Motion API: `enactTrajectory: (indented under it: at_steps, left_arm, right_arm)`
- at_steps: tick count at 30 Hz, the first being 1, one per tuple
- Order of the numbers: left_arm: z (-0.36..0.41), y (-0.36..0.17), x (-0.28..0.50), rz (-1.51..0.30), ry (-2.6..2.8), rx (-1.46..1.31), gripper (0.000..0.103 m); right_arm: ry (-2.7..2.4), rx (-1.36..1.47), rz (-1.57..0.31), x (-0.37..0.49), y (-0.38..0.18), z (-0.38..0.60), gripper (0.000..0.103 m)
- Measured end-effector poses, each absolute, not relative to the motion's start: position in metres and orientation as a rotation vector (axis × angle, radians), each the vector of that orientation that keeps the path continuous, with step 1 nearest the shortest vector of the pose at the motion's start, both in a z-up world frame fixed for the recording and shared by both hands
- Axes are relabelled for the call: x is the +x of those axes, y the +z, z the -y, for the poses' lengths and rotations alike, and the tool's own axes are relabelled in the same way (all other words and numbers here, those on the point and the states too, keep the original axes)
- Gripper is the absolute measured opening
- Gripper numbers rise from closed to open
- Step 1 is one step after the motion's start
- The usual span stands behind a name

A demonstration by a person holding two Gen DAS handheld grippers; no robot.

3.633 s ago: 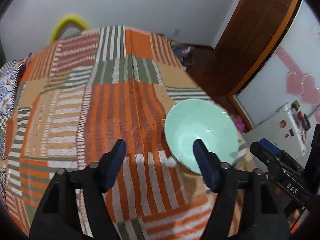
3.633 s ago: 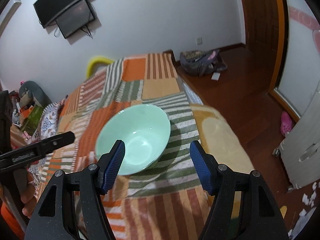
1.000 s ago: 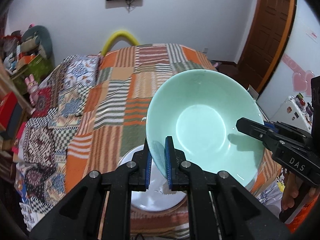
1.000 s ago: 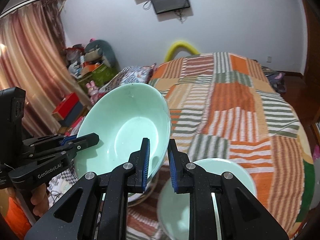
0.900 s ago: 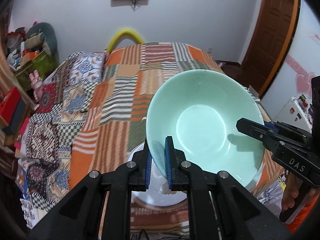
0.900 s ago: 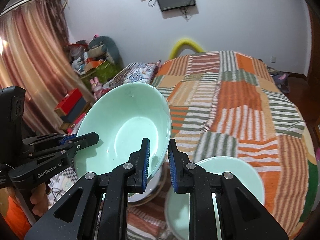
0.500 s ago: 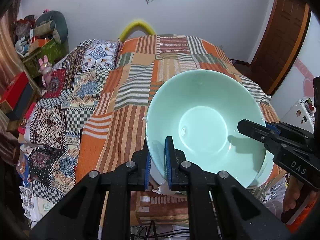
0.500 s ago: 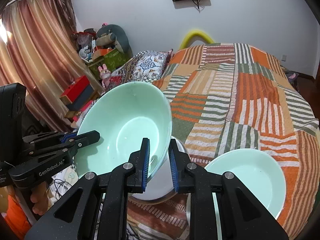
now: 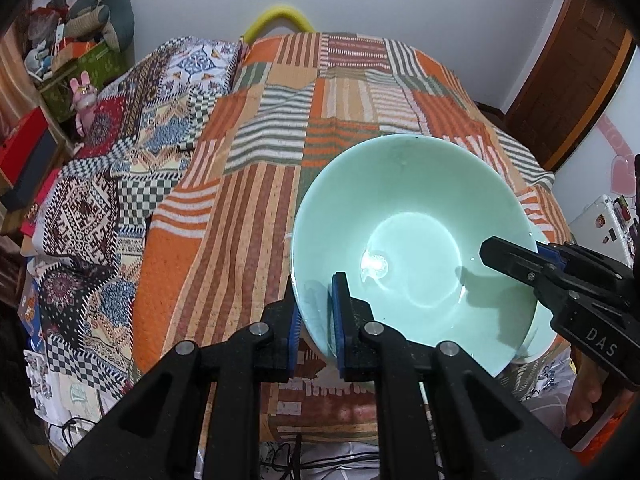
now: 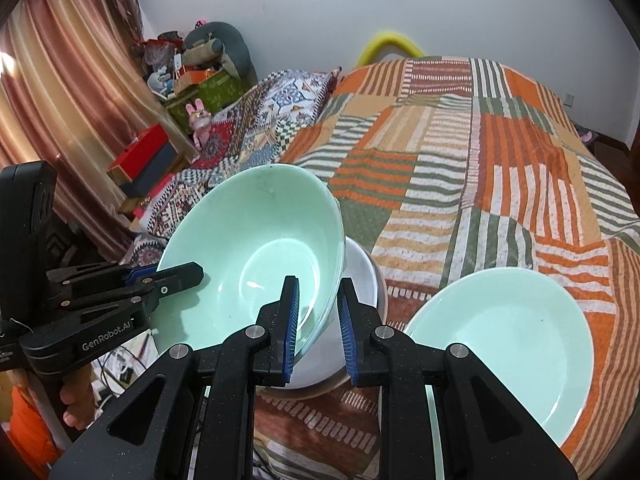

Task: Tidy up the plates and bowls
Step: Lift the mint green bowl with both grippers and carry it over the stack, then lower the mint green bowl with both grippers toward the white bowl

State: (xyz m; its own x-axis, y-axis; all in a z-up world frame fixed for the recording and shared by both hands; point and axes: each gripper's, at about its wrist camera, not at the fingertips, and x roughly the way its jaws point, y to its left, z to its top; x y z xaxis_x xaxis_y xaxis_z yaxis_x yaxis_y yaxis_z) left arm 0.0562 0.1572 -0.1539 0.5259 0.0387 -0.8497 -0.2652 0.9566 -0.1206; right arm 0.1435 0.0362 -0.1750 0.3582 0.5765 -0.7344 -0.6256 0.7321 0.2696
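The striped patchwork bedspread (image 10: 500,168) fills the upper right of the right wrist view and serves as the work surface. Along its near edge, at lower right of that view, lies a pale green plate (image 10: 508,344), flat and on its own. Left of it, at lower centre, sits a white bowl (image 10: 362,276), mostly hidden by the green bowl (image 10: 256,256) carried above it.

The green bowl is tilted and held by both tools at once. The left gripper (image 9: 315,322) pinches its near rim at lower centre of the left wrist view. The right gripper (image 10: 318,322) has its blue pads on either side of the opposite rim, though a sliver of gap shows on one side.

Judging by this, the task is midway: the green bowl looks about to be nested into the white one (whether the two already touch, I cannot tell). Left to do would be lowering and releasing it, then dealing with the plate.
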Motion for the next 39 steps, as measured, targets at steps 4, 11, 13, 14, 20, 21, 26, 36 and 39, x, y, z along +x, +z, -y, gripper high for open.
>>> enactTrajectory:
  at_steps: [4, 11, 13, 14, 20, 21, 26, 36, 39]
  left_arm:
    - [-0.159, -0.164, 0.058, -1.027, 0.178, -0.258, 0.012]
    - [-0.159, -0.178, 0.063, -1.061, 0.168, -0.270, 0.013]
    - [-0.160, -0.181, 0.065, -1.070, 0.165, -0.273, 0.013]
    - [-0.160, -0.183, 0.065, -1.075, 0.164, -0.273, 0.013]
    - [-0.160, -0.192, 0.070, -1.101, 0.159, -0.272, 0.014]
    - [-0.160, -0.193, 0.071, -1.104, 0.158, -0.271, 0.014]
    - [-0.161, -0.198, 0.073, -1.121, 0.155, -0.269, 0.015]
    - [-0.163, -0.200, 0.073, -1.116, 0.153, -0.272, 0.016]
    - [-0.163, -0.200, 0.073, -1.116, 0.154, -0.272, 0.016]
  right_arm:
    - [0.772, -0.065, -0.947, 0.144, -0.183, -0.037, 0.019]
    - [0.762, -0.071, -0.978, 0.145, -0.192, -0.038, 0.019]
    - [0.760, -0.076, -0.984, 0.146, -0.193, -0.038, 0.019]
    - [0.759, -0.077, -0.988, 0.146, -0.195, -0.038, 0.020]
    - [0.755, -0.084, -1.004, 0.150, -0.200, -0.039, 0.020]
    - [0.755, -0.083, -1.007, 0.150, -0.201, -0.039, 0.020]
    - [0.754, -0.085, -1.016, 0.152, -0.205, -0.040, 0.020]
    - [0.759, -0.121, -1.000, 0.152, -0.205, -0.044, 0.020]
    - [0.768, -0.110, -1.013, 0.154, -0.205, -0.043, 0.021]
